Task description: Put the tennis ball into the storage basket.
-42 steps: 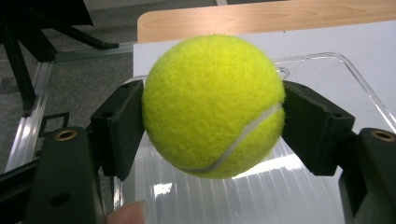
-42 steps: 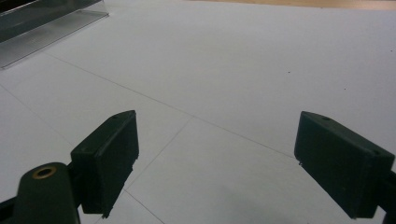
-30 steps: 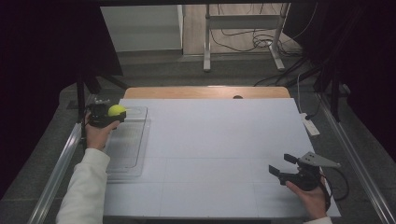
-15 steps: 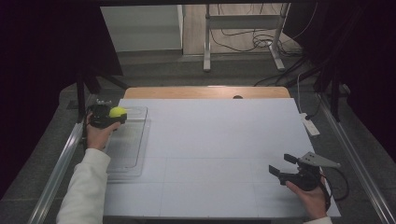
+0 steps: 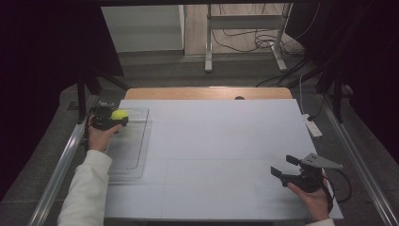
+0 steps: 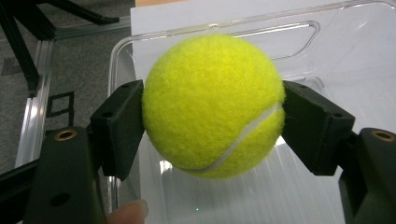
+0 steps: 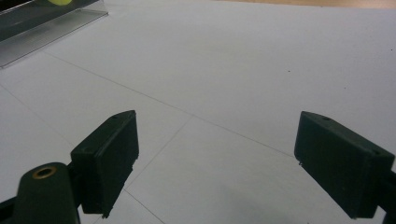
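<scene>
Yellow felt squeezed between black pads: the tennis ball [image 6: 214, 106] sits squarely in the left gripper [image 6: 212, 116], one pad pressing on each flank, the ball's white seam curving along its lower right side. Its bulk bulges above and below the pads, so the grip lands about on its widest line. From the high view the ball [image 5: 119, 114] hangs over the far end of the clear plastic tray [image 5: 134, 155] at the table's left edge, held above the tray floor and not resting on it. Over on the near right, the right gripper [image 5: 283, 167] is held just above the white table sheet [image 5: 221, 141], jaws spread wide with nothing between them, well apart from ball and tray.
</scene>
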Demonstrator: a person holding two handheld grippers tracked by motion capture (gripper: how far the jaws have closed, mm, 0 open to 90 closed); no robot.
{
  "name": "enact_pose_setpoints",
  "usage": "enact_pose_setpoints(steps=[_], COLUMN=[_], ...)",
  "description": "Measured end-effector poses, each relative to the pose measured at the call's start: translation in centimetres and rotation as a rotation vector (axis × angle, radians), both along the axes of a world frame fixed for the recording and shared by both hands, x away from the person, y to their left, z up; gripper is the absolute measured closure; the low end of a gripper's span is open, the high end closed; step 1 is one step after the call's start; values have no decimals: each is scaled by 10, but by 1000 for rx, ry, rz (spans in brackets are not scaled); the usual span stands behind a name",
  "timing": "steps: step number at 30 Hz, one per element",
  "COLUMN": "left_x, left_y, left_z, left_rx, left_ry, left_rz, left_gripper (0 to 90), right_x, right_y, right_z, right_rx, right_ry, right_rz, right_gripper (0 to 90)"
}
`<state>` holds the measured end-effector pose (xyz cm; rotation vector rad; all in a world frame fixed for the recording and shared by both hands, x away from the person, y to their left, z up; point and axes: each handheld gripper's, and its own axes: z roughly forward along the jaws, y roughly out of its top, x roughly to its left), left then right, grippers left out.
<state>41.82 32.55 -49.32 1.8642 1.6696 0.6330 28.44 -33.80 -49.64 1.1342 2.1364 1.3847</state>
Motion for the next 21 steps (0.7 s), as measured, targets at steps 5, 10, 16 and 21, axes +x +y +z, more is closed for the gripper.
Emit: enact_pose_setpoints(steps=[5, 10, 16, 21], left_x=[0, 0, -1, 0], left_y=[-2, -4, -7, -10], left_z=[0, -1, -2, -6], left_rx=[13, 21, 40, 66], left_ry=[6, 9, 15, 41], left_rz=[-3, -14, -26, -32], left_gripper=[269, 269, 269, 269], right_x=[0, 0, 0, 0], right_y=[0, 0, 0, 0], right_z=[0, 0, 0, 0], right_rx=[0, -2, 0, 0], right_ry=[0, 0, 0, 0], right_rz=[0, -1, 0, 0], right_gripper=[139, 139, 139, 139])
